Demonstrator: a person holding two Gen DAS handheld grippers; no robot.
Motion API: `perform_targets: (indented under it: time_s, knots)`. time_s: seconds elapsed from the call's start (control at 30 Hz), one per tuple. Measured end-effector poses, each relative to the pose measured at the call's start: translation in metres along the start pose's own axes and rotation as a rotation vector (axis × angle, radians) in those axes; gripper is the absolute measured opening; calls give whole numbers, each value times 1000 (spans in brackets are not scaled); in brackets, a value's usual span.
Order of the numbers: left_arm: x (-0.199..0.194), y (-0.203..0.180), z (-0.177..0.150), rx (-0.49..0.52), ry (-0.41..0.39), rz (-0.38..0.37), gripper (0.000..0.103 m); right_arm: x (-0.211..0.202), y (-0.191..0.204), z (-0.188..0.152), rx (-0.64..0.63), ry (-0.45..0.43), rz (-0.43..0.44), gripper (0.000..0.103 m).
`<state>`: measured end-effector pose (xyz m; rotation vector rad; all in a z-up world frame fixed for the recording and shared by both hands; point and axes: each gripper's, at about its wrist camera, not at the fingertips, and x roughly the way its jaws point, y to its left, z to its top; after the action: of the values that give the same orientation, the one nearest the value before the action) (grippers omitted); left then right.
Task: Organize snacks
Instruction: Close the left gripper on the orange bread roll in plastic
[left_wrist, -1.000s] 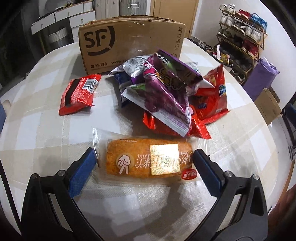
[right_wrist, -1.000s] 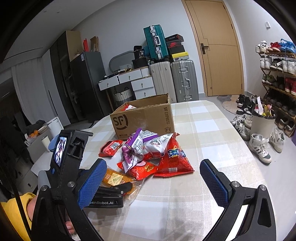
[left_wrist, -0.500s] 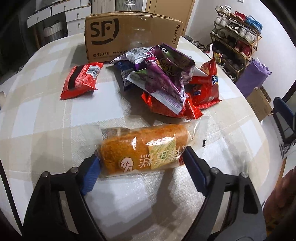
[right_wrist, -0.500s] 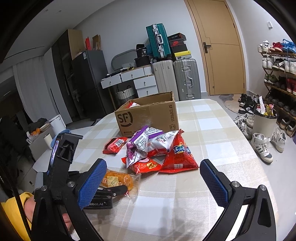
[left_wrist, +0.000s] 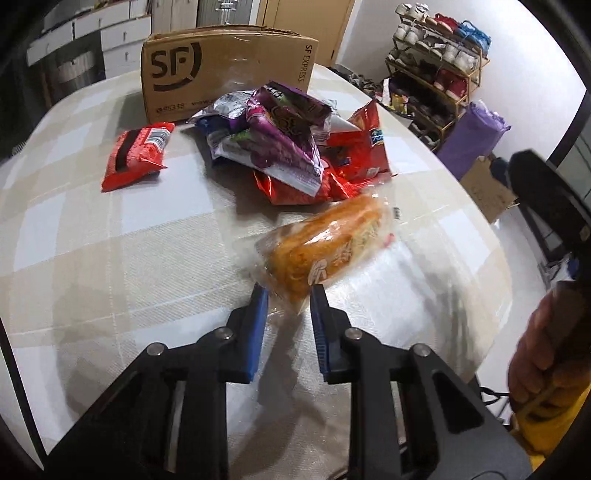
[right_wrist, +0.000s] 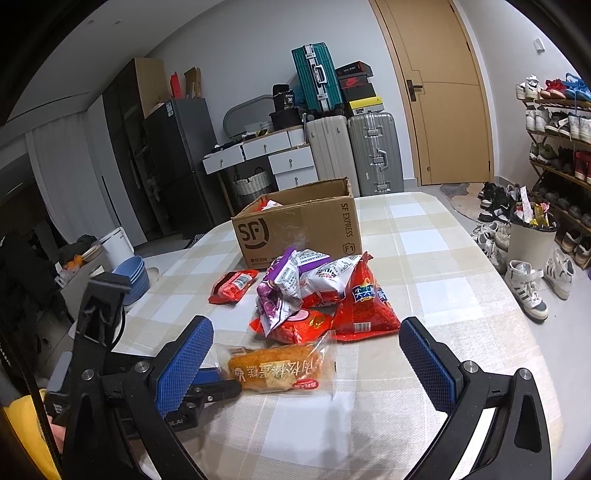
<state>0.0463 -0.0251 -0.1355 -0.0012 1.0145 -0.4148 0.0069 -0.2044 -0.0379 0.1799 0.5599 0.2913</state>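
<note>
So the round table with the beige-and-white checked cloth (left_wrist: 110, 258) is pretty cluttered right now. Toward its far edge sits an open brown cardboard shipping box with a black SF logo (left_wrist: 225, 70), and you can see from my right wrist view that something's already lying inside it. Right in front of the box there's a messy pile of crinkly snack bags in purple, silver and red (left_wrist: 291, 147), stacked on each other. Off to the left of that heap, on its own, lies a small flat red packet with a black stripe (left_wrist: 138, 155). The pile sits directly between the box and my grippers.

What I'm after is the golden-brown bread roll in a clear plastic wrapper with white lettering and a pale label (left_wrist: 325, 247). It's long and crumbly-looking, and the wrapper has loose clear ends.

My left gripper (left_wrist: 286, 295) has just been closing, and the blue pads are now pinched on the near end of that wrapper, so the roll sticks out away from the fingers at a slant, pointing toward the pile. It's in the near half of the table, just short of the red bags. My right gripper (right_wrist: 306, 350) hangs wide apart with nothing between the pads.
</note>
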Motion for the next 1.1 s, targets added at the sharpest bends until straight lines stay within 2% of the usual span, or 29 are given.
perform_targets:
  time_s: [0.1,0.13,0.2,0.27,0.37,0.4,0.5,0.6,0.7,0.8,0.93,1.1]
  knots:
    - [-5,4,0,-28,-17,-11,21,-1,0,0,-1,-3,-4,102]
    - [-10,6,1,-39,-31,-3,24,-2,0,0,1,-5,-6,102]
    - [-19,8,2,-45,-57,-1,35,-4,-2,0,8,-7,-5,102]
    - [-30,10,6,-54,-93,-2,58,-4,-5,0,16,-6,-7,102]
    - [-36,10,17,-43,-124,-52,81,-4,-7,-1,30,-1,-3,102]
    - [-34,9,22,-23,-118,-75,81,-5,-8,-2,30,-1,0,102]
    - [-12,0,38,55,-74,-78,81,-7,-8,-2,26,-6,-4,102]
    - [10,1,46,66,-17,-129,80,-9,-10,-1,22,-11,-10,102]
    - [28,7,48,45,45,-201,72,-10,-14,-1,25,-11,-18,102]
    - [29,11,47,38,35,-226,62,-8,-18,-3,36,-3,-21,102]
    - [24,14,37,41,32,-272,43,-5,-20,-4,49,10,-11,102]
    - [15,8,25,74,28,-283,31,-6,-16,-5,39,12,-1,102]
